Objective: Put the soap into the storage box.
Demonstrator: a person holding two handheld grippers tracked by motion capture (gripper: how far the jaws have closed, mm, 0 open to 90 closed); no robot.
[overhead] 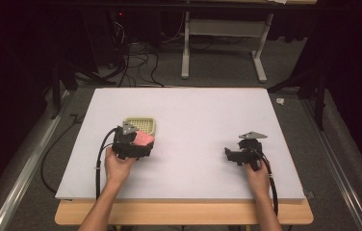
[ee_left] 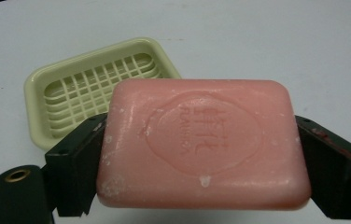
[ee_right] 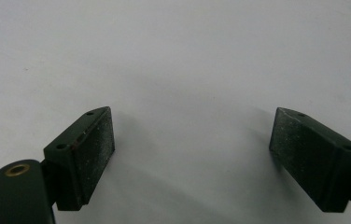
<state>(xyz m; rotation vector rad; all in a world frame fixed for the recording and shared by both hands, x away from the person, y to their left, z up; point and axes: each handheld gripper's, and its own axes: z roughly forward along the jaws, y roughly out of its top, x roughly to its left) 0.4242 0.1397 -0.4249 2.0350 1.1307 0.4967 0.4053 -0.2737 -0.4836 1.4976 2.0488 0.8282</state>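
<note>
A pink bar of soap [ee_left: 204,142] with a stamped emblem sits clamped between the two black jaws of my left gripper [ee_left: 201,154], one pad against each short end. In the high view that left gripper [overhead: 143,140] carries the soap [overhead: 144,138] just above the near edge of a pale green slotted soap dish [overhead: 140,124]. The dish [ee_left: 94,88] lies empty on the table behind the soap. My right gripper [overhead: 228,153] rests at the right of the table, and its jaws [ee_right: 192,154] stand wide apart with nothing but the white surface between them.
The white tabletop [overhead: 193,110] lies on a wooden board with its front edge near the person's forearms. Beyond the far edge are cables [overhead: 135,62] and a grey table frame [overhead: 222,43] on the floor. Dark rails run along both sides.
</note>
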